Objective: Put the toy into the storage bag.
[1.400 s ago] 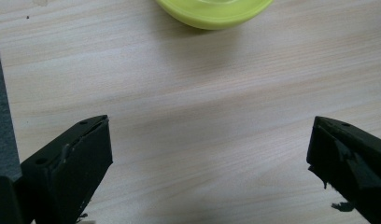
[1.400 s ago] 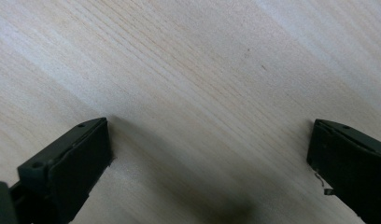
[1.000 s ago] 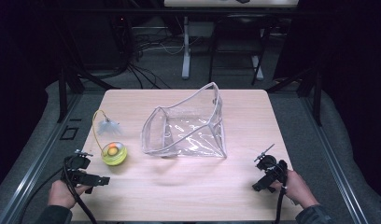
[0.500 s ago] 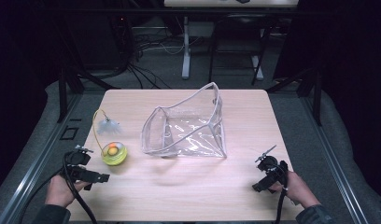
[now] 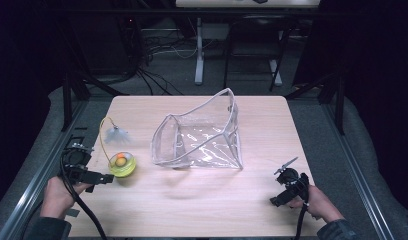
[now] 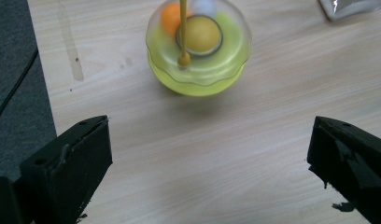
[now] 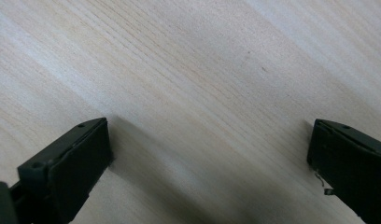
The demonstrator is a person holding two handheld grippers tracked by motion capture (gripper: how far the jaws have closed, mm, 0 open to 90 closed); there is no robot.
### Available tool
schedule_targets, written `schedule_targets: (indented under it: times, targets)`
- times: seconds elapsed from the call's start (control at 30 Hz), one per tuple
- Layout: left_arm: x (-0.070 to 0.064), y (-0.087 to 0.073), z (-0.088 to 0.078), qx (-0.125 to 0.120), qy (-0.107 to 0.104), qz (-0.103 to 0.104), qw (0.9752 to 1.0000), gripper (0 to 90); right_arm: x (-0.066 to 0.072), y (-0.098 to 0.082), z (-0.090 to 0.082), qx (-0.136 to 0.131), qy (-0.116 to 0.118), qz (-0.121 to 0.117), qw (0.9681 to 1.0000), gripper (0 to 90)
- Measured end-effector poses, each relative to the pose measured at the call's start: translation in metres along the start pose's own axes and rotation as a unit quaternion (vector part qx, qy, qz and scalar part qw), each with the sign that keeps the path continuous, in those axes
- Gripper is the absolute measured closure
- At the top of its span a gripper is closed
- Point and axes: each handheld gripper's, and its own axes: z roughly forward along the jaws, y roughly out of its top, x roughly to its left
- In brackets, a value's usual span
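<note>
A yellow-green dome toy with an orange ball inside sits at the table's left. A yellow wire arcs up from it to a white feather tuft. My left gripper stands open just short of the toy, jaws wide apart with bare wood between them. A clear plastic zip pouch lies open at the table's middle; its corner shows in the left gripper view. My right gripper rests open over bare wood near the front right, holding nothing.
The light wooden table is ringed by grey carpet and black metal rails. Cables trail from each gripper over the front edge. Desk legs and wires stand beyond the far edge.
The left gripper has edged forward and to the right, closer to the dome toy. The right gripper, the pouch and the toy stay where they were.
</note>
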Motion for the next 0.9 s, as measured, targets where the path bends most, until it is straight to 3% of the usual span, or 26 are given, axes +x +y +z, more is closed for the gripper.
schedule_targets:
  times: [0.47,0.9]
  targets:
    - [0.008,0.025,-0.005,0.011,-0.006,0.012,0.9999,0.1,0.000,0.000,0.000,-0.001,0.001,-0.001,1.0000,0.0]
    - [0.010,0.042,-0.011,0.005,-0.010,0.020,0.9997,0.1,0.000,0.000,0.000,-0.004,0.001,-0.002,1.0000,0.0]
